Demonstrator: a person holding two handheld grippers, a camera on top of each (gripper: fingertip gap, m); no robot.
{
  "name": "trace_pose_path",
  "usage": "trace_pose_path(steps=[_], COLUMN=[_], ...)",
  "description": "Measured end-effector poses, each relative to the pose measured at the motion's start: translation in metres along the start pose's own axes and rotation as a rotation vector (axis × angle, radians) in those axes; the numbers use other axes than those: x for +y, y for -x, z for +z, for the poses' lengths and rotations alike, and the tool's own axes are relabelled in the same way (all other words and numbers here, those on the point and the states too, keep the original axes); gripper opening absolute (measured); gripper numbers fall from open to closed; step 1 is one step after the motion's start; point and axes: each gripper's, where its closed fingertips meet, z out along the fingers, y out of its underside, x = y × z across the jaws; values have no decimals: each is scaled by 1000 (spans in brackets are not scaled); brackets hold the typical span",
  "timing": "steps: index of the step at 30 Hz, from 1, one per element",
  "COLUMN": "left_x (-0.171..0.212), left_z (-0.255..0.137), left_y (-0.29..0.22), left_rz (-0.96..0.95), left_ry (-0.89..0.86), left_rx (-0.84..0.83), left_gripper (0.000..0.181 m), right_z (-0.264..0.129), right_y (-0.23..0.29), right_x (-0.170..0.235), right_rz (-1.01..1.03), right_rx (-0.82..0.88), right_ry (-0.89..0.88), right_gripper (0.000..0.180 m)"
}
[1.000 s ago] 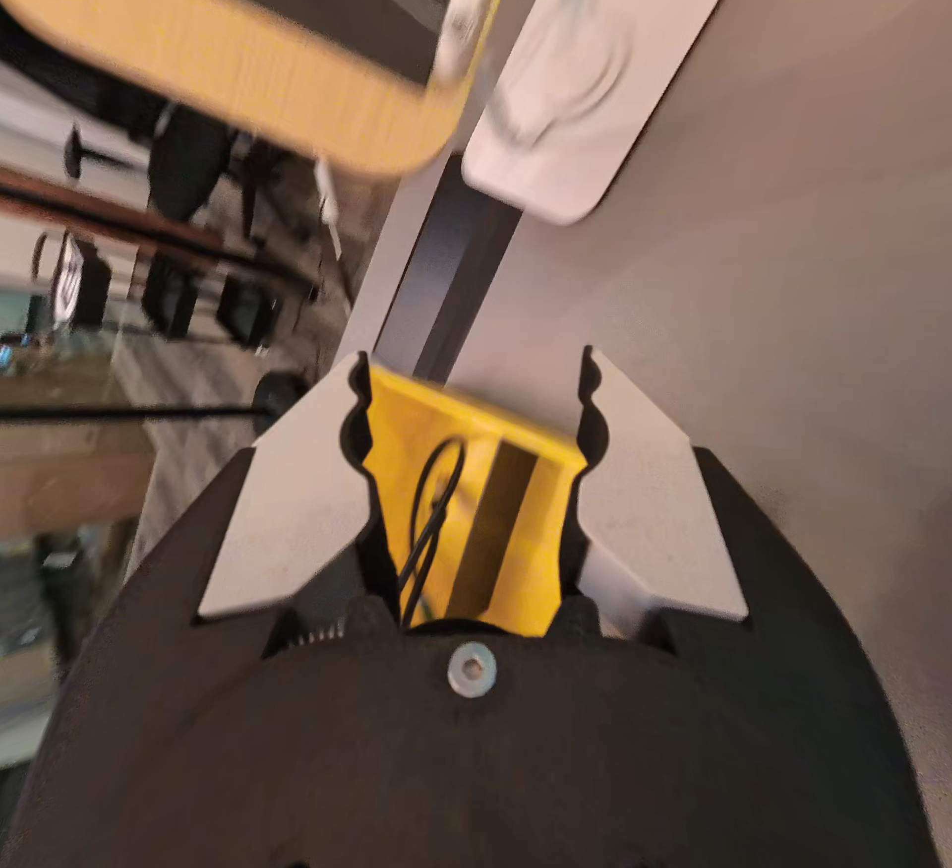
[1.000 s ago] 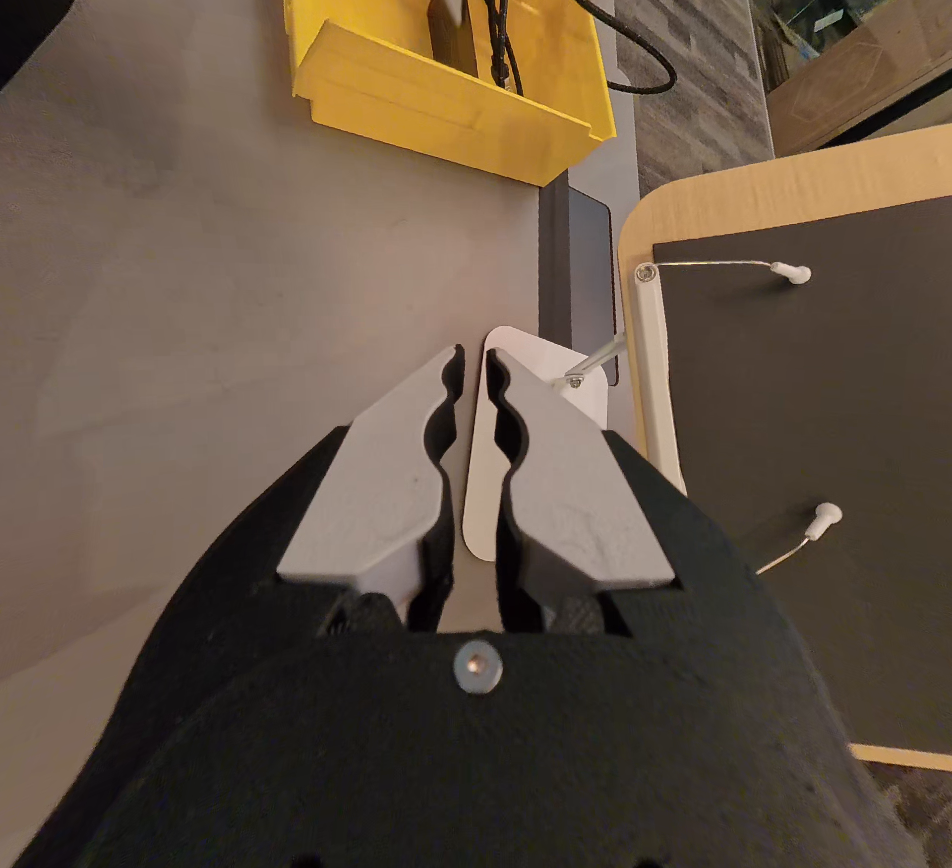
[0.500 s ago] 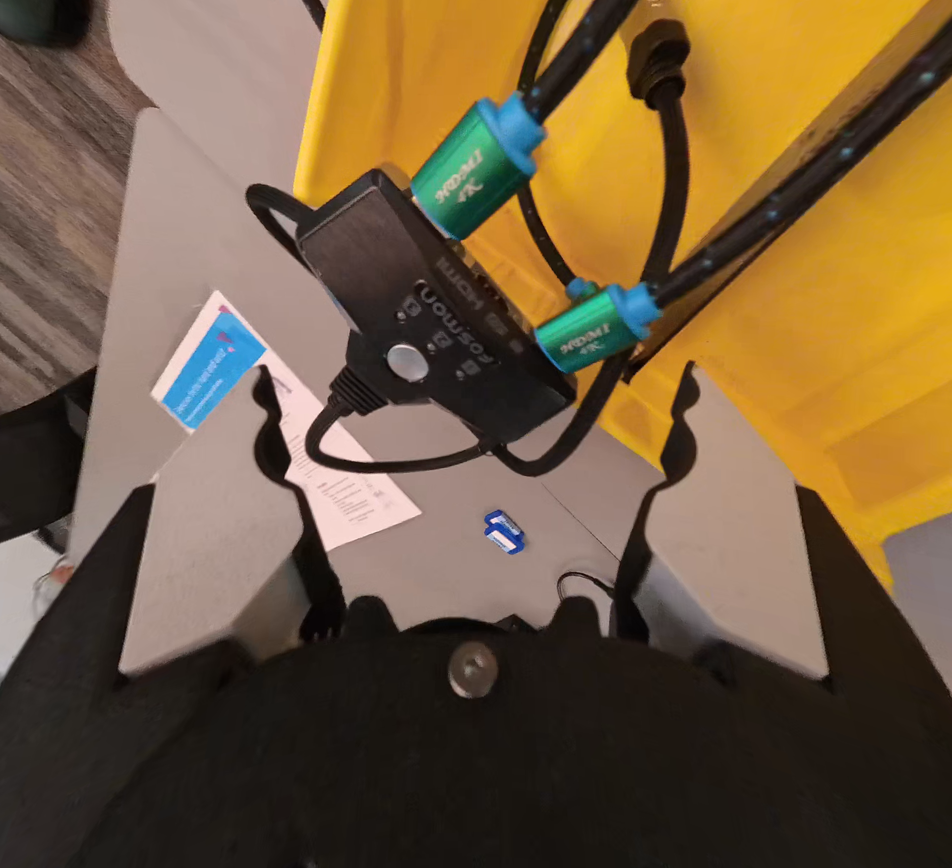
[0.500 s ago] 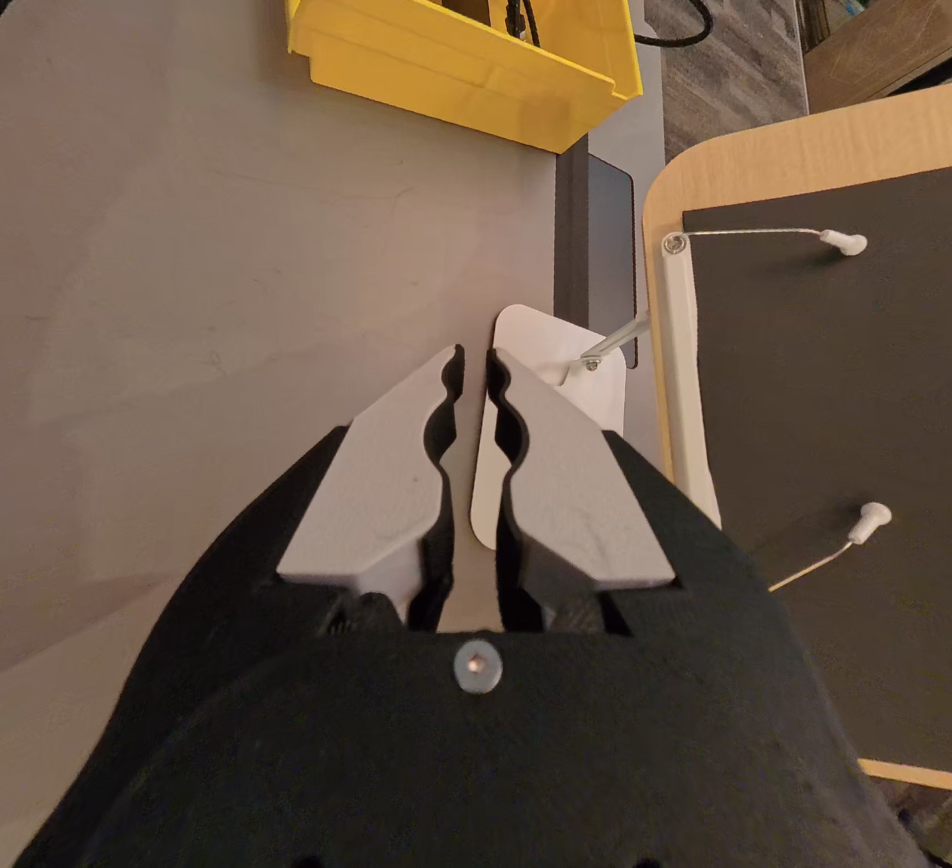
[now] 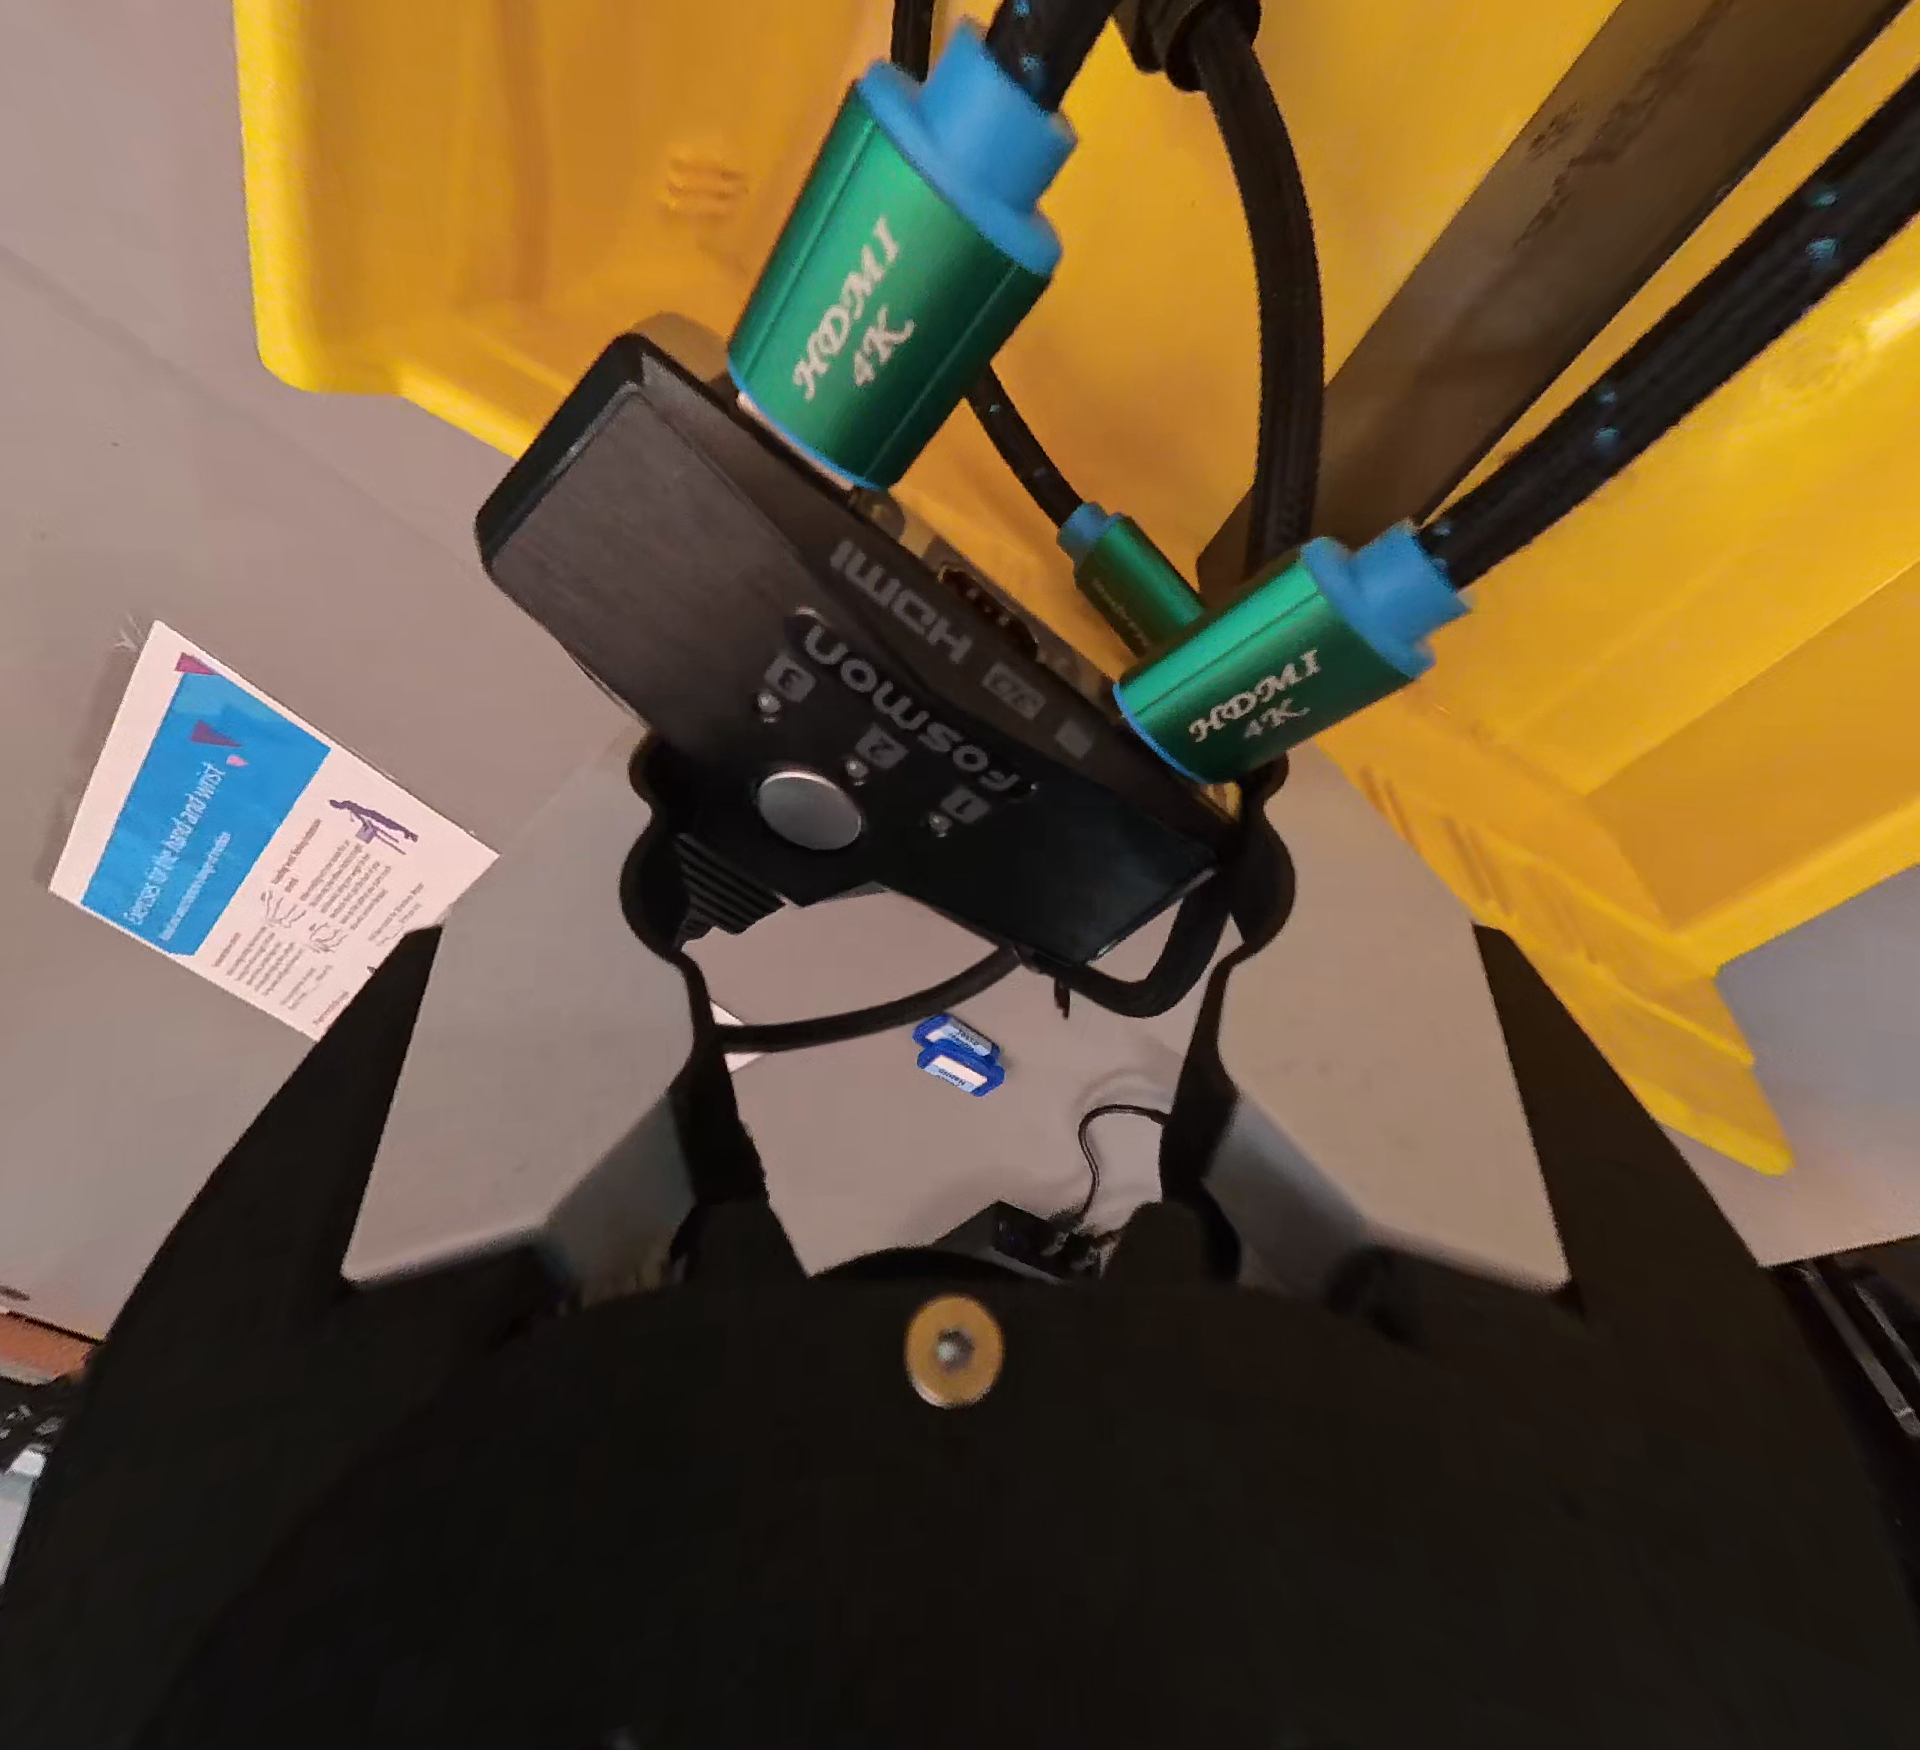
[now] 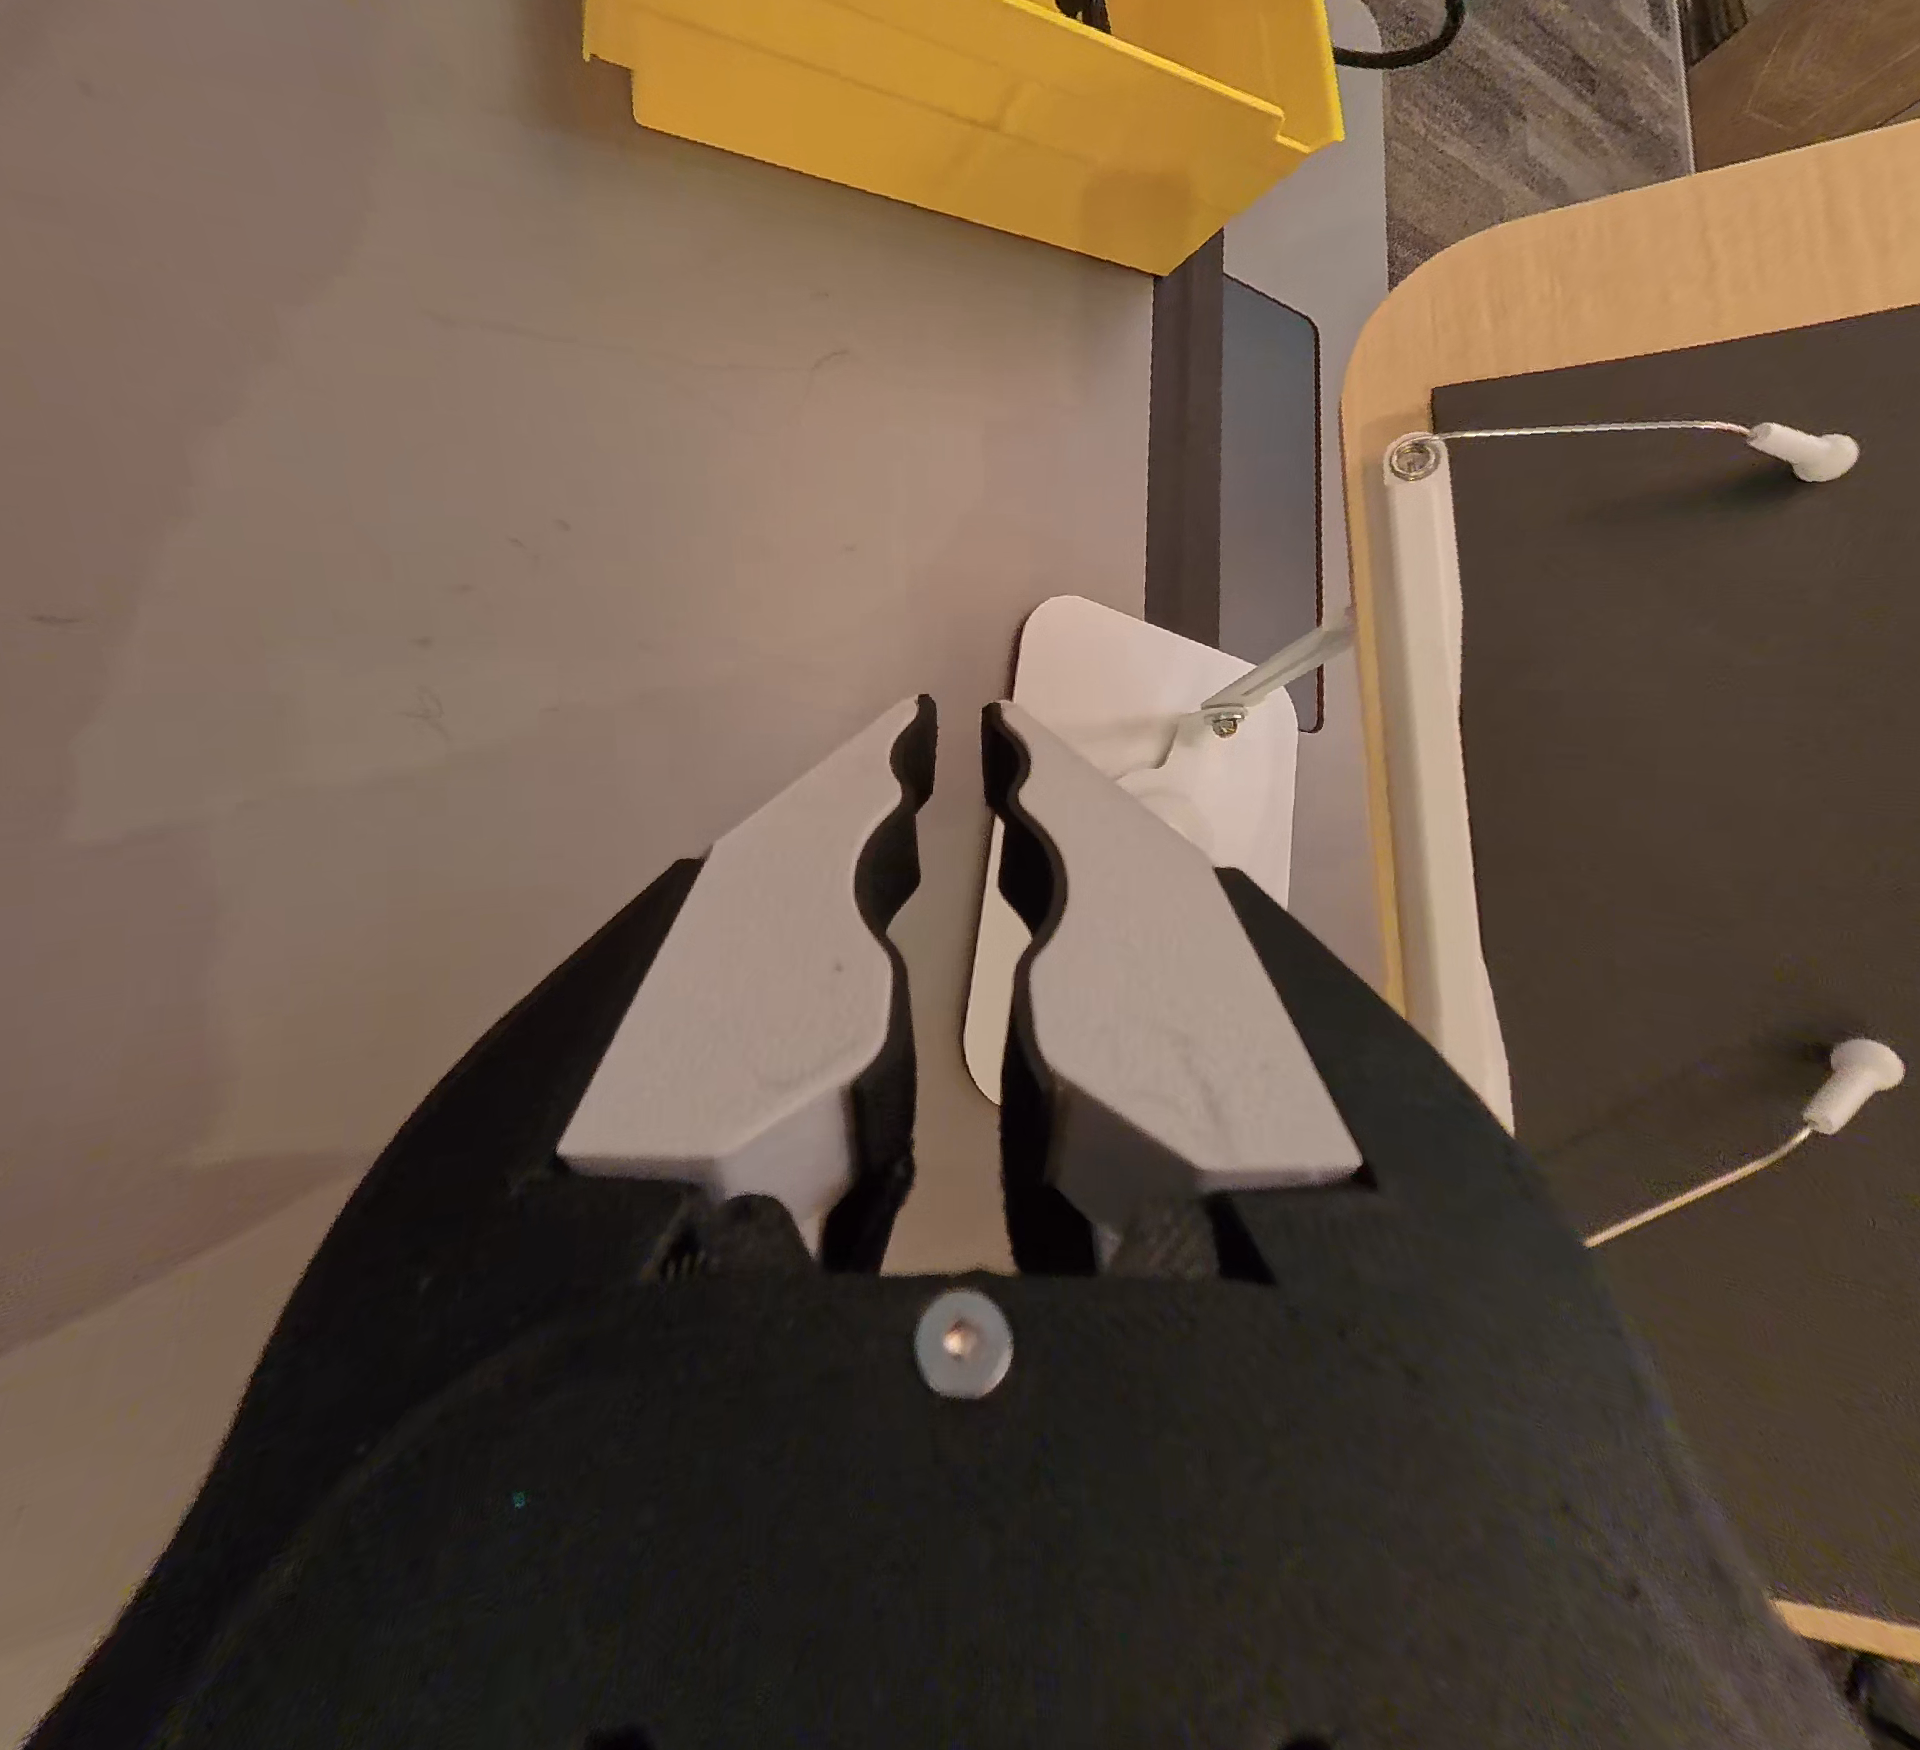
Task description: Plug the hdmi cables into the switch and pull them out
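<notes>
Our left gripper [image 5: 951, 827] has a broad matte black body that fans outward, with one round silver screw [image 5: 954, 1353] at its centre. Its two pale grey fingers [image 5: 520, 1118] have wavy black-lined inner edges, and a thin black wire [image 5: 1091, 1150] curls at their base. Our right gripper [image 6: 958, 724] matches it: a black flared body, a centred silver hex screw [image 6: 962, 1343], and light grey textured fingers [image 6: 769, 962] with scalloped black inner pads [image 6: 899, 827].

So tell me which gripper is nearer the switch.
Left. The left gripper has its jaws on either side of the switch by the yellow bin; the right gripper hangs over bare table, well short of that bin.
</notes>
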Motion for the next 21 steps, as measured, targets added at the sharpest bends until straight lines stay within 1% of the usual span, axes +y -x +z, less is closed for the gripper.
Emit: trace_pose_path(steps=[1, 7, 12, 16, 21], left_x=[0, -1, 5, 4, 0], left_z=[0, -13, -28, -48, -83], left_y=[-1, 0, 2, 2, -6], left_rz=[1, -2, 16, 28, 58], left_ry=[-2, -38, -18, -38, -69], left_rx=[1, -6, -61, -133, -226], left_gripper=[104, 104, 105, 104, 104], right_z=[0, 0, -2, -4, -9], right_y=[0, -1, -2, -1, -1], right_x=[0, 2, 3, 0, -4], right_rz=[-1, 5, 7, 2, -6], right_rx=[-1, -1, 1, 5, 14], right_ry=[1, 0, -4, -12, -24], right_gripper=[6, 6, 6, 6, 6])
